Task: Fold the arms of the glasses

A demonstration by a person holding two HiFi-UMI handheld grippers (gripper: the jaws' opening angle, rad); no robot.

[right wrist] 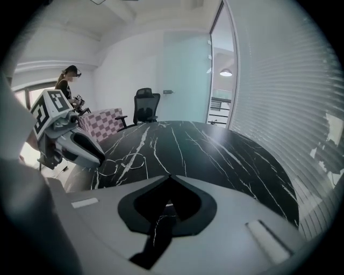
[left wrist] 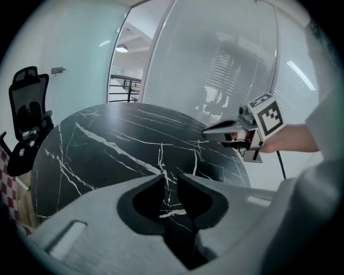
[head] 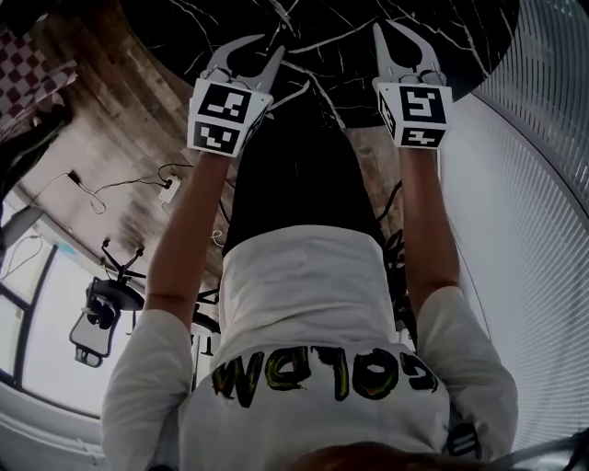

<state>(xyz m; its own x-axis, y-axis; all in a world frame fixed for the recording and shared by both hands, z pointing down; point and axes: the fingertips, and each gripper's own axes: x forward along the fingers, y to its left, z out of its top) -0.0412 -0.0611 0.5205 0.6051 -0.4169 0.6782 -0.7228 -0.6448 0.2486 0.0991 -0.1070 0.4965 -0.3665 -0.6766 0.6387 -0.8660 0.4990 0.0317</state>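
The glasses [right wrist: 122, 161], a thin wire frame, lie on the black marble table [right wrist: 215, 156] in the right gripper view, arms spread, just beyond the left gripper [right wrist: 100, 159]. I cannot make them out in the head view or the left gripper view. The left gripper [head: 262, 51] [left wrist: 170, 177] hovers over the table with its jaws a narrow gap apart and nothing between them. My right gripper [head: 391, 28] [right wrist: 169, 177] is beside it to the right, also above the table [head: 331, 37], tips touching and empty. It shows from the side [left wrist: 207, 131] in the left gripper view.
A black office chair [right wrist: 145, 105] and a checked seat [right wrist: 102, 122] stand past the table's far side. Another person [right wrist: 67, 80] stands at the back left. A blind-covered glass wall [right wrist: 279, 96] runs along the right. Cables and a power strip [head: 167, 189] lie on the wooden floor.
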